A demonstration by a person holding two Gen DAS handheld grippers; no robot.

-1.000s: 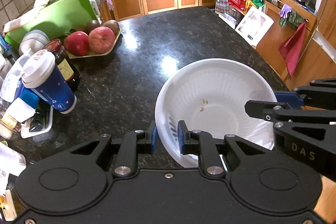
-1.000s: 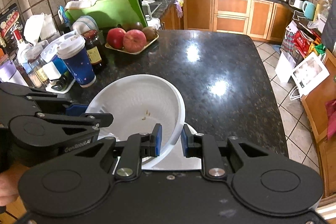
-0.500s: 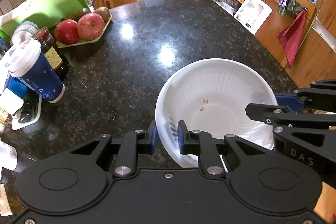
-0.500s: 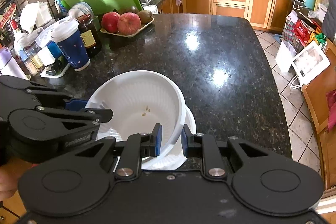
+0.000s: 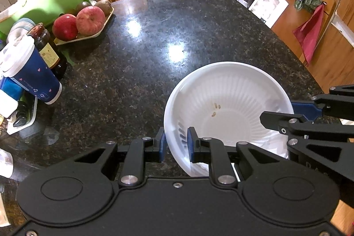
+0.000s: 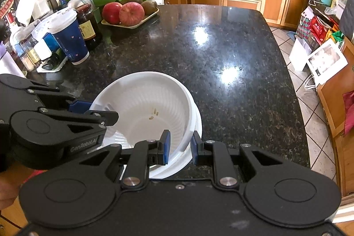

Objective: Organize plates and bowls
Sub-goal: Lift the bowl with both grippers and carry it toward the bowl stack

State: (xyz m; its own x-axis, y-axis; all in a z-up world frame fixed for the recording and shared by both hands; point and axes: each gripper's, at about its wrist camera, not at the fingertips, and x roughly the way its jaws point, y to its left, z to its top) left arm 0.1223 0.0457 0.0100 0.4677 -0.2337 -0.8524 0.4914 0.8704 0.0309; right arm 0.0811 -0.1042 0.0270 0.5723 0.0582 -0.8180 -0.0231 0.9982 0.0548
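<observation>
A white ribbed bowl [image 5: 227,107] sits low and right of centre in the left wrist view, tilted, over the near edge of the dark speckled stone bench [image 5: 177,21]. Both tongs are clamped on its rim: the left tongs [image 5: 176,144] pinch the near-left wall at the bottom middle of that frame, blue pads inside and outside the thin lip, while the right tongs [image 6: 179,147] grip the opposite side, seen at the bottom middle of the right wrist view. In that view a second white piece, seemingly a plate [image 6: 197,125] or another bowl, peeks out beneath and to the right of the held bowl; whether the two touch I cannot tell. The bowl looks like thin moulded plastic or foam: fluted walls, matte finish, a flat round floor with a few small tan crumbs [image 5: 215,108]. It should be very light and somewhat flexible, so a rim pinch may bend the lip and a single grip could let it swing; two opposed holds on the rim suit it. The polished bench is hard and slick, so a light bowl could skid once set down. At the upper left stand apples on a tray [image 5: 81,21] and a blue lidded cup [image 5: 31,76], well apart from the bowl.
</observation>
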